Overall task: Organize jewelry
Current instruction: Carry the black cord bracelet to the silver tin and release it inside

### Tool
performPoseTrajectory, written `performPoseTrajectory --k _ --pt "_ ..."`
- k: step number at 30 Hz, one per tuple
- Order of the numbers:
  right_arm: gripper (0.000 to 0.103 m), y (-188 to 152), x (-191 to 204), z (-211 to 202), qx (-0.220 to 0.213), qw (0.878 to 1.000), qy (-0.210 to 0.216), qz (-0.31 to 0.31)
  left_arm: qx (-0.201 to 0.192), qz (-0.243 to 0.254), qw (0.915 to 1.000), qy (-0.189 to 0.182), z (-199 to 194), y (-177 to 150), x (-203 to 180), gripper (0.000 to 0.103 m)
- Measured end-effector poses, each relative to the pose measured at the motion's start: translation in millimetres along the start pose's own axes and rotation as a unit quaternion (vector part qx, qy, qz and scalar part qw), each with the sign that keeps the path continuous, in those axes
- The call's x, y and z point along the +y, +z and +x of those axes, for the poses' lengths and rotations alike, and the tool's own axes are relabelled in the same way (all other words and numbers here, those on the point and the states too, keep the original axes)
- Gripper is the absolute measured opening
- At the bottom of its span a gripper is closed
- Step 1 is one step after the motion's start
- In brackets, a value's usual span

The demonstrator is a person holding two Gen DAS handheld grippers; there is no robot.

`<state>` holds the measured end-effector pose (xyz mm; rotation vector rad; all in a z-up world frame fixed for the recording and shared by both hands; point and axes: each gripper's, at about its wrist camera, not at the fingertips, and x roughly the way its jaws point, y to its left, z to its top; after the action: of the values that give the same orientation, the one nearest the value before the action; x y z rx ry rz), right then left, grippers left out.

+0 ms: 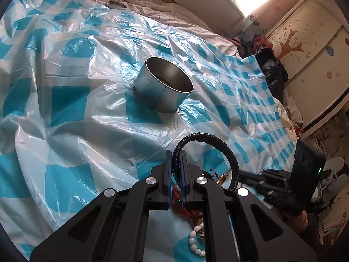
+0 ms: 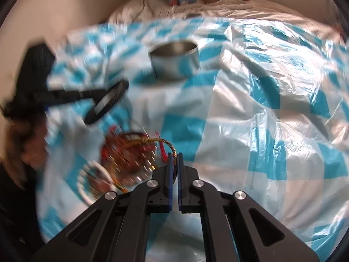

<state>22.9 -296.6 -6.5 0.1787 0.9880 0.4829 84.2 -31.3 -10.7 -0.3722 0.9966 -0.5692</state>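
My left gripper (image 1: 175, 152) pinches a black braided bracelet (image 1: 226, 150), lifted above the blue-checked plastic sheet (image 1: 65, 109) on the bed. My right gripper (image 2: 173, 155) is pressed together on a gold-and-dark braided cord (image 2: 168, 145) at the edge of the jewelry pile (image 2: 126, 152). The round metal tin (image 1: 162, 87) stands open farther back, apart from both.

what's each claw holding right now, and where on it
Left claw pinches the black braided bracelet on one side of its loop. Right claw grips the gold-and-dark woven cord near its end.
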Motion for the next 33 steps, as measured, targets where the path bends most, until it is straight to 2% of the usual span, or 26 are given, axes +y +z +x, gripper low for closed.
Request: performPoseTrajectory --k 4,7,15,20,25,33 --pt "0.004 6.8 -10.8 -18.9 -0.047 0.996 0.056 0.042 -0.008 0.001 1.0000 0.004 -2.7 0.8 0.1 0.006" --pt "0.004 16.5 -10.8 -28.0 -0.080 0.992 0.087 0.052 -0.020 0.004 0.9997 0.010 -8.4 2.7 0.6 0.006" --pt "0.004 57.9 -21.3 -29.2 -0.142 0.980 0.122 0.069 -0.058 0.013 0.9975 0.038 -26.7 23.0 -3.5 0.006" --pt "0.004 89.6 -32.9 -9.9 -0.169 0.974 0.124 0.081 -0.072 0.010 0.9958 0.055 -20.5 56.6 -2.9 0.006" --pt "0.004 115.0 -51.0 6.2 -0.187 0.971 0.104 0.106 -0.070 0.027 0.9940 0.080 6.0 94.0 -9.2 0.006" --pt "0.004 145.3 -64.4 16.3 -0.198 0.970 0.085 0.110 -0.052 0.041 0.9931 0.097 48.0 124.1 -9.0 0.006"
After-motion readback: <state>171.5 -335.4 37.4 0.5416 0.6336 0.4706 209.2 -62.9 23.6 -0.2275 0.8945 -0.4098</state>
